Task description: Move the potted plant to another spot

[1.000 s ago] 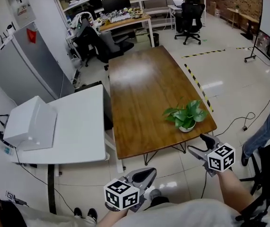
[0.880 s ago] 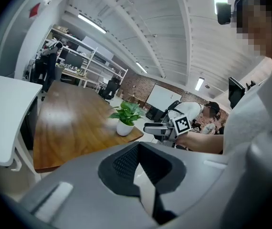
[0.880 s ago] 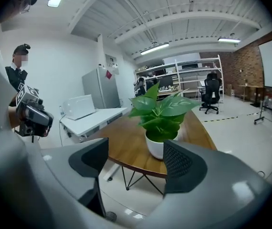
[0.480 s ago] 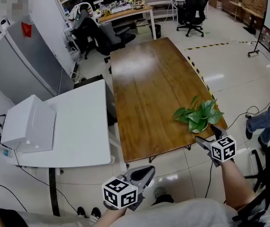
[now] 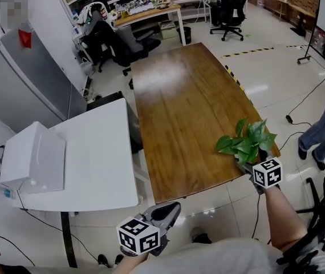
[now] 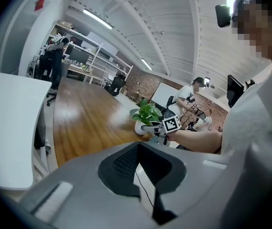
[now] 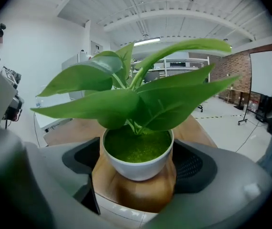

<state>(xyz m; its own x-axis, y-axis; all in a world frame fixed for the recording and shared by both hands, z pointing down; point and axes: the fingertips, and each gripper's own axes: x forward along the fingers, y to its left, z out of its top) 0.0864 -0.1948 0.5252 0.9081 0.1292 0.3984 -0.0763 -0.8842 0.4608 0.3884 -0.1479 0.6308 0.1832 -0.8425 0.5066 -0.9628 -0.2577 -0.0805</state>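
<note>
Right gripper view: potted plant (image 7: 137, 166) on table (image 7: 136, 194) between right gripper (image 7: 138, 160) jaws just opening wide; left gripper (image 6: 138, 168) closed.

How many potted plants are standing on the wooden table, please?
1. The potted plant stands at the wooden table's near right corner, close to its edge. None seems hidden.

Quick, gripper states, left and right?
Left gripper: closed, empty.
Right gripper: open, jaws just opened wider, plant pot between them, not gripped.
</note>
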